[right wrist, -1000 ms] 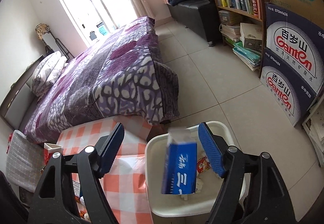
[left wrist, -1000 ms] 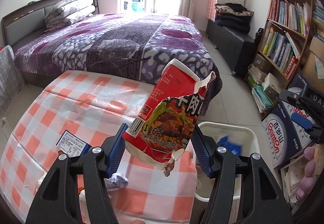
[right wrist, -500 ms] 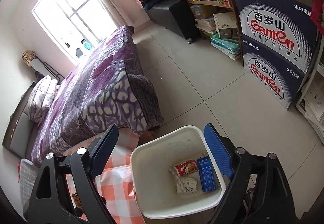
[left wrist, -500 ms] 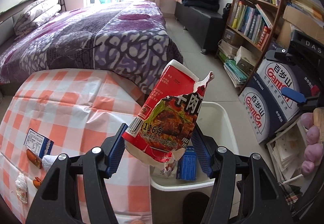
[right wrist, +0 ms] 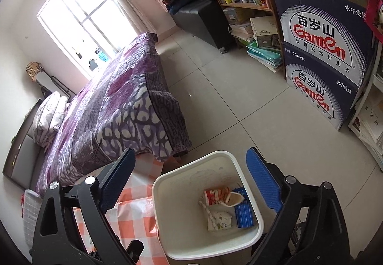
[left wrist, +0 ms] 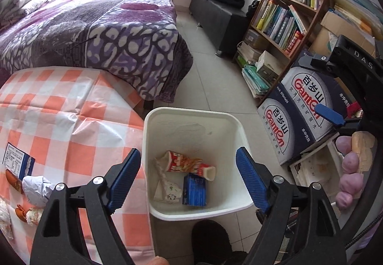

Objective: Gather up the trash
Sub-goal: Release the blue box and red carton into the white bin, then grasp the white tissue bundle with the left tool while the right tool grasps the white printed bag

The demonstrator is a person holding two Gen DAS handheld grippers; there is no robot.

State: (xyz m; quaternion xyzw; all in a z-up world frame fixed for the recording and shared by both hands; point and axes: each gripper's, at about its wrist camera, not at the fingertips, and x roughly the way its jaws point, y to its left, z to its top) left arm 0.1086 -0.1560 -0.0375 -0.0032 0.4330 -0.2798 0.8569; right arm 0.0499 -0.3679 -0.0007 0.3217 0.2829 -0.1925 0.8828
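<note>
Left gripper (left wrist: 188, 174), right gripper (right wrist: 190, 177) both wide, empty, above white bin (left wrist: 191, 113); red carton (left wrist: 185, 164) inside.

One white bin (left wrist: 191, 119) is seen below and ahead of the spread jaws. Three pieces of trash are counted inside it: one red noodle packet (left wrist: 189, 165), one blue carton (left wrist: 194, 189) and one pale crumpled wrapper (left wrist: 168, 190). To the left of the tool, on one checked table (left wrist: 71, 121), one blue label packet (left wrist: 16, 160) and one crumpled white paper (left wrist: 36, 189) are counted, with some small scraps too unclear to number. Two Ganten boxes (right wrist: 320, 54) are stacked ahead to the right.
</note>
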